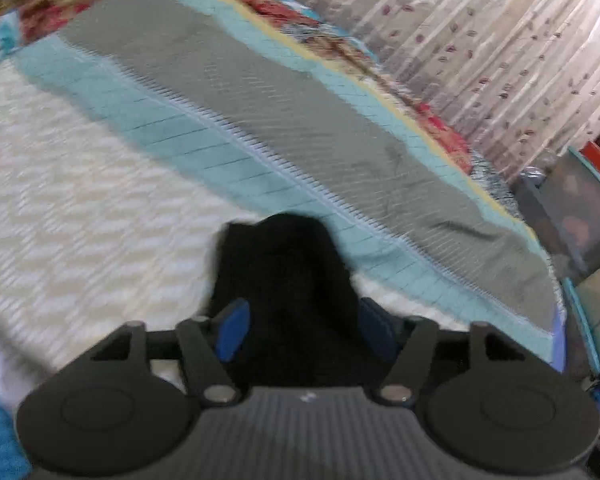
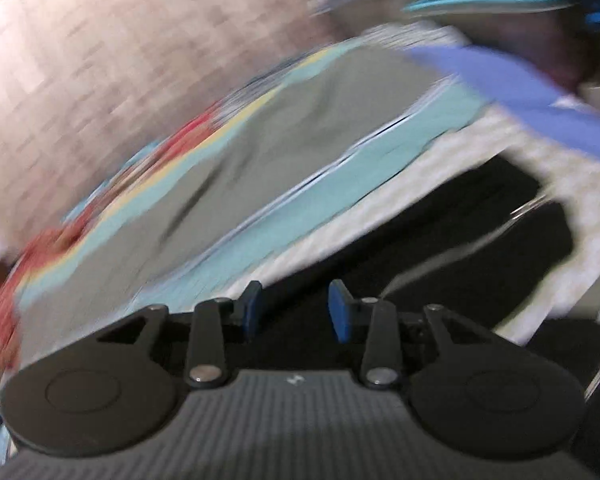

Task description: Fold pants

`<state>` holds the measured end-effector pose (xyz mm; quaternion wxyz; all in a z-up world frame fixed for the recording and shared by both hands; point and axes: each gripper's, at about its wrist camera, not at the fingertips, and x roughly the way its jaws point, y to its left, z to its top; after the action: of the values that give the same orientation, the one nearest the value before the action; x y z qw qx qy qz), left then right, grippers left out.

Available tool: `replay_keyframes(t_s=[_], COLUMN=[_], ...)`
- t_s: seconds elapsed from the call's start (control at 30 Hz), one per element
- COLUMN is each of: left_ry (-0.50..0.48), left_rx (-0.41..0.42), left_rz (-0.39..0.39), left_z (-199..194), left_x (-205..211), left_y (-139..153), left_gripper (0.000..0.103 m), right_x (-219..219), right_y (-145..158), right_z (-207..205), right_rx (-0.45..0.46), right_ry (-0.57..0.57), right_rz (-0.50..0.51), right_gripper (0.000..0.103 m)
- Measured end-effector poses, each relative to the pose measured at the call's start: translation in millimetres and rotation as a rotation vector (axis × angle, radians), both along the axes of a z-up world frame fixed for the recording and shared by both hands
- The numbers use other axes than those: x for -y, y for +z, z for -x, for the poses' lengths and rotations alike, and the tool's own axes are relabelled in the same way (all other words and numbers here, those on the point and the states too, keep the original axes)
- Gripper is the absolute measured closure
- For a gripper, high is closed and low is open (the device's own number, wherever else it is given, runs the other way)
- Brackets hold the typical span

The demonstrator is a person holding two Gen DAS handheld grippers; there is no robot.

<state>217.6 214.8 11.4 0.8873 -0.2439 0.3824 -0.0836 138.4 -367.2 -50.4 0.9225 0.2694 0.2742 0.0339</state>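
Left claw [image 1: 300,328] agape around black pants [image 1: 284,280]; writing unreadable, blurred.

No readable text, label or number anywhere — both views too blurred.

Pants [image 1: 288,296] spread on the bed [image 1: 80,208], bunched between the fingers [image 1: 234,330] of the left gripper [image 1: 306,330]. Beyond, a folded blanket [image 1: 284,120] laid across the bed, a curtain [image 1: 480,40] behind it. In the right wrist view, pants [image 2: 440,240] stretched ahead and right of the right gripper [image 2: 296,310], perhaps untouched; too blurred to tell.
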Motion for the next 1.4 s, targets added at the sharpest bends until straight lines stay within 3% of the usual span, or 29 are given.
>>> replay_keyframes(t_s=[0.13, 0.2, 0.27, 0.37, 0.43, 0.47, 0.5, 0.53, 0.57, 0.6, 0.63, 0.73, 0.87, 0.93, 0.97, 1.0, 1.03, 1.07, 1.27, 1.4], left_ry=[0.101, 0.138, 0.124, 0.095, 0.077, 0.074, 0.064, 0.041, 0.032, 0.036, 0.025, 0.014, 0.006, 0.001, 0.033, 0.082, 0.130, 0.146, 0.166, 0.144], left_rx=[-0.118, -0.163, -0.167, -0.162, -0.150, -0.142, -0.128, -0.127, -0.146, -0.149, -0.140, -0.127, -0.131, -0.130, -0.124, -0.115, -0.084, -0.072, -0.173, -0.207], left_rz=[0.047, 0.110, 0.147, 0.127, 0.118, 0.111, 0.103, 0.107, 0.111, 0.104, 0.093, 0.064, 0.046, 0.030, -0.034, -0.128, -0.232, -0.275, -0.087, -0.015], left_z=[27, 27, 20, 5, -6, -8, -9, -12, -12, -9, -4, 23, 76, 101, 117, 128, 144, 155, 200, 205], left_x=[-33, -41, -36, -17, -4, 1, 8, 14, 17, 18, 17, 1, -37, -51, -55, -54, -53, -54, -71, -58], left_y=[-41, -56, -66, -79, -87, -89, -89, -86, -83, -76, -67, -31, 20, 35, 40, 44, 45, 43, -2, -41], left_gripper=[0.029, 0.025, 0.018, 0.017, 0.017, 0.021, 0.048, 0.059, 0.067, 0.072, 0.073, 0.075, 0.074, 0.055, 0.028, 0.009, 0.006, 0.005, 0.005, 0.005], right_x=[-93, -151, -199, -245, -260, -263, -264, -270, -281, -285, -283, -259, -202, -183, -179, -178, -179, -178, -158, -186], right_y=[-10, -12, -17, -26, -31, -32, -36, -42, -47, -49, -43, -6, 47, 56, 55, 52, 48, 42, 23, 28], right_z=[24, 31, 36, 52, 53, 48, 45, 43, 46, 46, 42, 38, 62, 77, 84, 91, 97, 104, 111, 116], right_rx=[0.009, 0.017, 0.015, 0.020, 0.012, -0.001, -0.007, -0.001, 0.013, 0.027, 0.022, 0.042, 0.157, 0.187, 0.184, 0.174, 0.158, 0.142, 0.068, 0.077], right_ry=[0.366, 0.553, 0.700, 0.833, 0.825, 0.810, 0.806, 0.802, 0.780, 0.747, 0.746, 0.708, 0.803, 0.823, 0.812, 0.788, 0.765, 0.737, 0.595, 0.660], right_rz=[0.065, 0.156, 0.242, 0.336, 0.439, 0.477, 0.514, 0.588, 0.690, 0.788, 0.791, 0.621, 0.263, 0.190, 0.202, 0.238, 0.274, 0.298, 0.194, 0.195], right_gripper=[0.052, 0.040, 0.038, 0.038, 0.038, 0.038, 0.038, 0.039, 0.058, 0.085, 0.085, 0.089, 0.091, 0.090, 0.087, 0.071, 0.059, 0.046, 0.047, 0.047])
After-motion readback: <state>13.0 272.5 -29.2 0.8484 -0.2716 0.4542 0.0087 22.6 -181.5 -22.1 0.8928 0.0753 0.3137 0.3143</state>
